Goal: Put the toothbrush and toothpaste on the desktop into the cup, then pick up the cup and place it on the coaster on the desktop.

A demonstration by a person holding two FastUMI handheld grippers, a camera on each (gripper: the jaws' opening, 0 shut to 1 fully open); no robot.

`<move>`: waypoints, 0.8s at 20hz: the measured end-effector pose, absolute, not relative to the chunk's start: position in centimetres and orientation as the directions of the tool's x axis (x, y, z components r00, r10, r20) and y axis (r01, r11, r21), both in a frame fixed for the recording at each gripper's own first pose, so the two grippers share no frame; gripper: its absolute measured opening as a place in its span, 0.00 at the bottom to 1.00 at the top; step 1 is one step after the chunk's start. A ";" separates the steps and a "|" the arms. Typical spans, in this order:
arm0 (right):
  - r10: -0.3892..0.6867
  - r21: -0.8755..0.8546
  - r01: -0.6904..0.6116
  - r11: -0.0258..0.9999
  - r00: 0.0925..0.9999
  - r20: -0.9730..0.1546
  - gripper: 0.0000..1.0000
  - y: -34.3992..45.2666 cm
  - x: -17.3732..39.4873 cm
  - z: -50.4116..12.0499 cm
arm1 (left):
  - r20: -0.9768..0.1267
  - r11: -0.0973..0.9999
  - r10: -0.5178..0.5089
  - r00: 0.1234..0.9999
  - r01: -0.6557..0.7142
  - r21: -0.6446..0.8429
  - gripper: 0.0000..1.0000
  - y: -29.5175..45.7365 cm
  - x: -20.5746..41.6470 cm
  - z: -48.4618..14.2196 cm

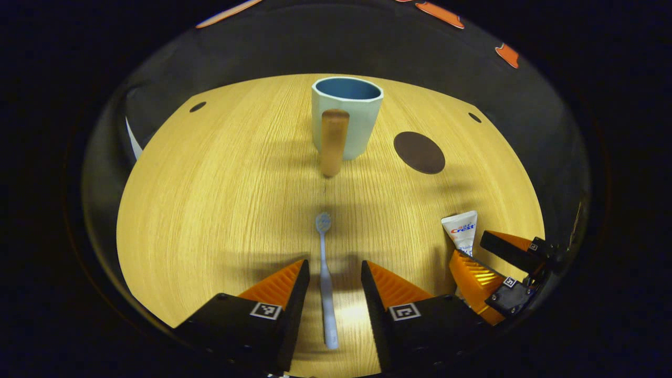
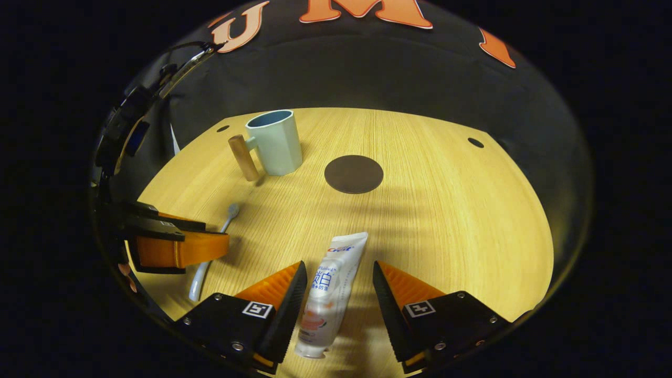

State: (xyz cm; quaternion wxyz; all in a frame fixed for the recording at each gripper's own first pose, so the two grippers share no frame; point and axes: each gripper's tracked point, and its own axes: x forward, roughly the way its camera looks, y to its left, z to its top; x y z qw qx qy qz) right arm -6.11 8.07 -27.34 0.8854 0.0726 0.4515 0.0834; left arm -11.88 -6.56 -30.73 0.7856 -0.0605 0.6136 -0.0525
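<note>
A pale toothbrush [image 1: 325, 273] lies flat on the wooden desktop [image 1: 210, 210], its handle running between the spread fingers of my left gripper [image 1: 333, 273], which is open and straddles it. A white toothpaste tube [image 2: 328, 289] lies between the fingers of my right gripper [image 2: 338, 273], also open, with gaps on both sides. The light blue cup [image 1: 346, 118] with a wooden handle stands upright at the far middle. A dark round coaster [image 1: 419, 152] lies to its right. In the right gripper view the cup [image 2: 275, 142], coaster [image 2: 353, 174], toothbrush [image 2: 210, 252] and left gripper [image 2: 178, 247] show too.
The right gripper [image 1: 499, 268] appears at the lower right of the left gripper view, over the toothpaste tube [image 1: 462, 231]. The desktop's [image 2: 446, 210] far edge meets the black cloth wall. Small dark holes mark the far corners of the desktop.
</note>
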 end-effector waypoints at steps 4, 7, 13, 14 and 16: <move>0.211 0.203 -0.079 0.976 0.571 -0.793 0.66 8.3 -6.2 -28.1 | -0.969 0.991 -0.127 0.213 -0.014 -0.133 0.48 -6.0 -12.3 -31.3; 0.226 0.218 -0.084 0.972 0.574 -0.787 0.52 8.6 -6.1 -27.9 | -0.971 0.992 -0.105 0.214 -0.045 -0.117 0.30 -5.6 -12.1 -31.8; 0.240 0.233 -0.093 0.968 0.614 -0.752 0.16 8.3 -5.4 -27.1 | -0.969 0.995 -0.082 0.234 -0.039 -0.094 0.10 -5.9 -11.9 -30.7; 0.249 0.246 -0.090 0.965 0.609 -0.753 0.15 8.4 -5.5 -27.2 | -0.966 0.995 -0.080 0.246 -0.041 -0.093 0.12 -5.7 -11.9 -30.8; 0.255 0.259 -0.083 0.962 0.609 -0.751 0.11 8.4 -5.5 -27.2 | -0.962 0.995 -0.084 0.262 -0.032 -0.095 0.12 -5.8 -11.7 -31.0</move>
